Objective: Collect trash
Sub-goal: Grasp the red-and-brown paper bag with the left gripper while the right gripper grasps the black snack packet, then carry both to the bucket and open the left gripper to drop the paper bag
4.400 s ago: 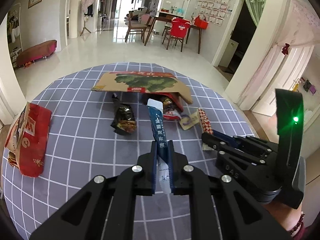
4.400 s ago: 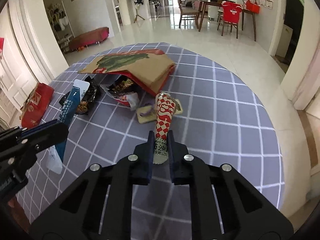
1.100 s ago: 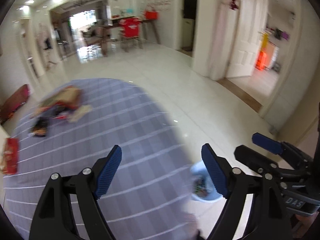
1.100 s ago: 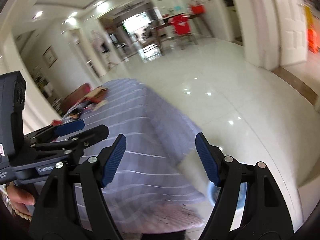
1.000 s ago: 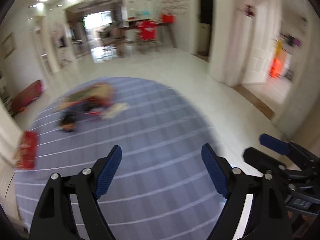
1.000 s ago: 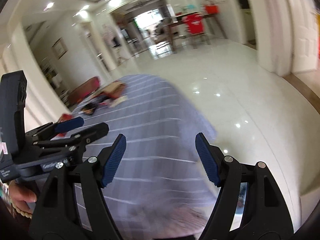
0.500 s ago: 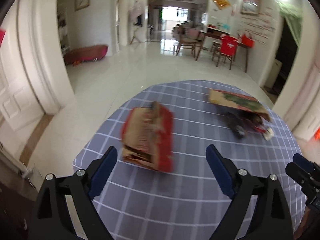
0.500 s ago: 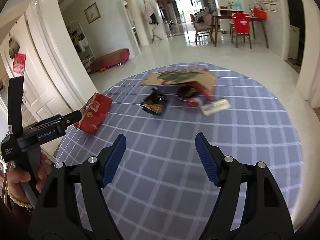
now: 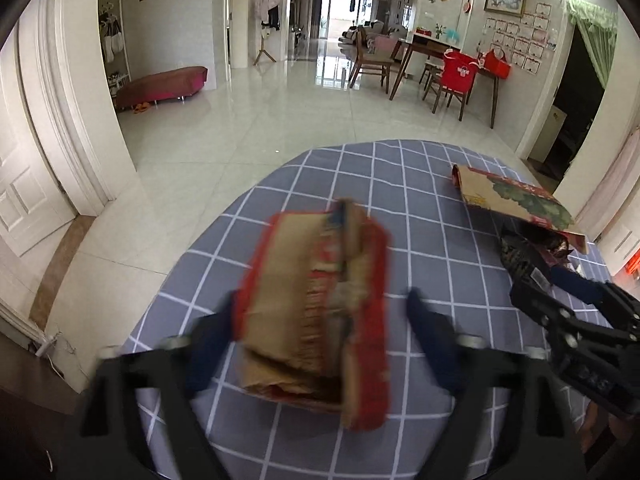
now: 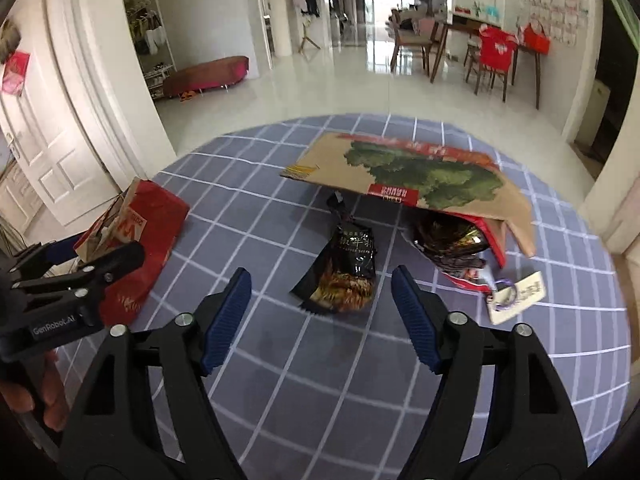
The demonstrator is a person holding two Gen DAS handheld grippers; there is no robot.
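Note:
A crumpled red and brown paper bag (image 9: 320, 308) lies on the round grey checked table (image 9: 400, 184). My left gripper (image 9: 320, 336) is open and the bag sits between its blurred fingers. In the right wrist view the same bag (image 10: 140, 236) is at the left, with the left gripper (image 10: 76, 260) over it. My right gripper (image 10: 320, 312) is open and empty, just short of a black snack wrapper (image 10: 344, 272). A flattened brown carton with a green print (image 10: 420, 176) lies behind, over dark foil wrappers (image 10: 452, 248).
A small white tag with a purple ring (image 10: 516, 296) lies at the right of the table. Beyond the table are a white tiled floor (image 9: 280, 120), a dining table with chairs (image 9: 440, 68), a red bench (image 9: 160, 84) and white doors at the left.
Both grippers, earlier shut on wrappers, now stand open and empty. They swung back from the table's right edge to the trash. The left gripper has closed in around the red bag.

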